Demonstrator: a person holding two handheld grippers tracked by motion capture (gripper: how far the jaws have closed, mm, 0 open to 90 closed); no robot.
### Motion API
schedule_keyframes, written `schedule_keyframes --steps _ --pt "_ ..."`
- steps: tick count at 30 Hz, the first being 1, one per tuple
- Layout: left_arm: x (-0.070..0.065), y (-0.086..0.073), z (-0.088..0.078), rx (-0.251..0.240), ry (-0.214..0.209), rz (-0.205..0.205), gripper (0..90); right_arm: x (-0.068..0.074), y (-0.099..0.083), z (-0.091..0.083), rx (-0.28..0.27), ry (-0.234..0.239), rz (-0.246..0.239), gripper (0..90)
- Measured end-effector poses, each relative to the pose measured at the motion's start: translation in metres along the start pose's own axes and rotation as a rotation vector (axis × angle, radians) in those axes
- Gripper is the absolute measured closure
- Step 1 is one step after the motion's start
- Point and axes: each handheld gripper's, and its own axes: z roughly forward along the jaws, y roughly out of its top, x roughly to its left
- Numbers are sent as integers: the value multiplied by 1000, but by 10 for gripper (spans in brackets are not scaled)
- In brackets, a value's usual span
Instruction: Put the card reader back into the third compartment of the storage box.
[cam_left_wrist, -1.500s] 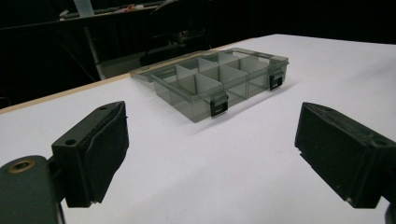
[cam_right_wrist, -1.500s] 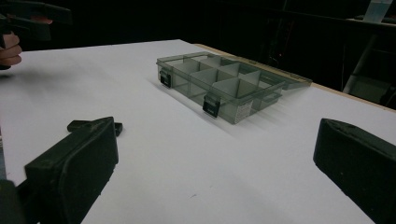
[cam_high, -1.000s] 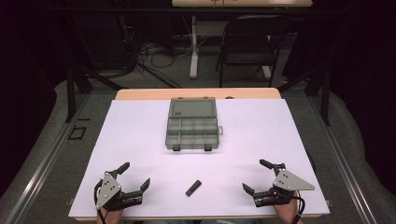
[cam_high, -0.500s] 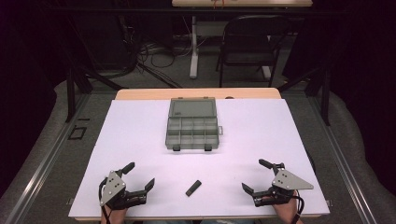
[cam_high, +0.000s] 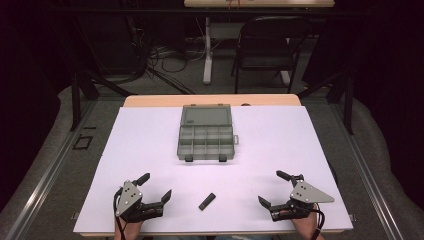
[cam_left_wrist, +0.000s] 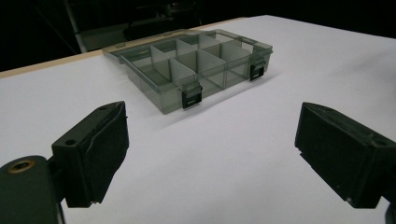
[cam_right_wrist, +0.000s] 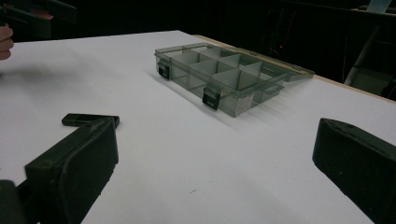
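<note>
A clear grey compartment box lies open in the middle of the white table, its lid flat behind it. It also shows ahead of my left gripper and ahead of my right gripper. A small black stick-like piece lies near the front edge, between my two grippers; in the right gripper view the piece sits just beyond the left jaw. My left gripper is open and empty at the front left. My right gripper is open and empty at the front right.
The white sheet covers most of the table, with a wooden strip at the far edge. A black chair and cables stand on the floor beyond the table. The other hand shows at the far left of the right gripper view.
My left gripper has shifted a little to the right, towards the small black piece. The right gripper, the box and the piece have stayed where they were.
</note>
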Motion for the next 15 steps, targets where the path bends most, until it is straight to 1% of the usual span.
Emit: schedule_keyframes --steps 5,9,15 --pt "-4 2 4 15 -14 -2 100 0 0 0 3 -2 -1 0" --pt "-11 4 10 33 -26 7 100 0 0 0 6 -2 -1 0" --pt "-17 5 15 53 -31 14 100 -1 0 1 8 -4 -2 0"
